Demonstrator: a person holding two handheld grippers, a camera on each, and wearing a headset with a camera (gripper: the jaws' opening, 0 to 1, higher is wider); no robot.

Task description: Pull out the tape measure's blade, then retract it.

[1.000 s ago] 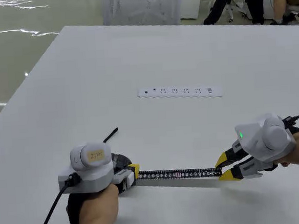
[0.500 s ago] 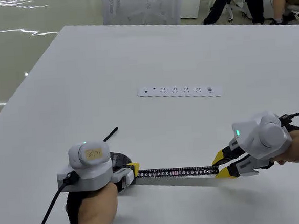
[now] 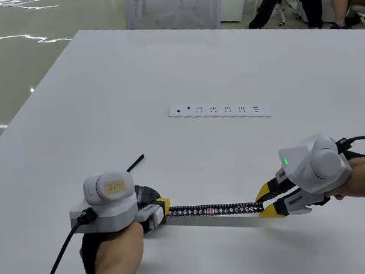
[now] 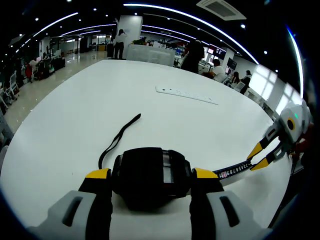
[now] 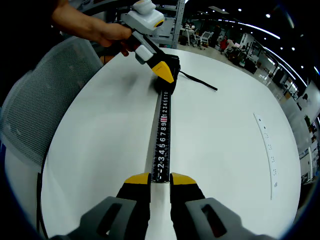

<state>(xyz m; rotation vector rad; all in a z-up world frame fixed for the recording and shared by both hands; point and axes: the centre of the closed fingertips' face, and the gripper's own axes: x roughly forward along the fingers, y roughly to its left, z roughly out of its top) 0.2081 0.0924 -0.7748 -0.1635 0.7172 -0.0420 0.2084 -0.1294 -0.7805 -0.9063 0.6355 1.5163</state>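
The tape measure (image 4: 150,165) was clamped in the left gripper (image 4: 151,175); the drawn blade (image 5: 162,135), seemingly pinched by the right gripper (image 5: 160,179), was to be fed back.

Black tape measure (image 4: 150,175), black blade (image 5: 163,135) marked in white numerals; yellow-tipped grey left gripper (image 3: 159,212) and right gripper (image 5: 160,179); white table (image 3: 196,61), white power strip (image 3: 218,111).

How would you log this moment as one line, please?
left gripper: shut on tape measure | right gripper: shut on blade | blade: out
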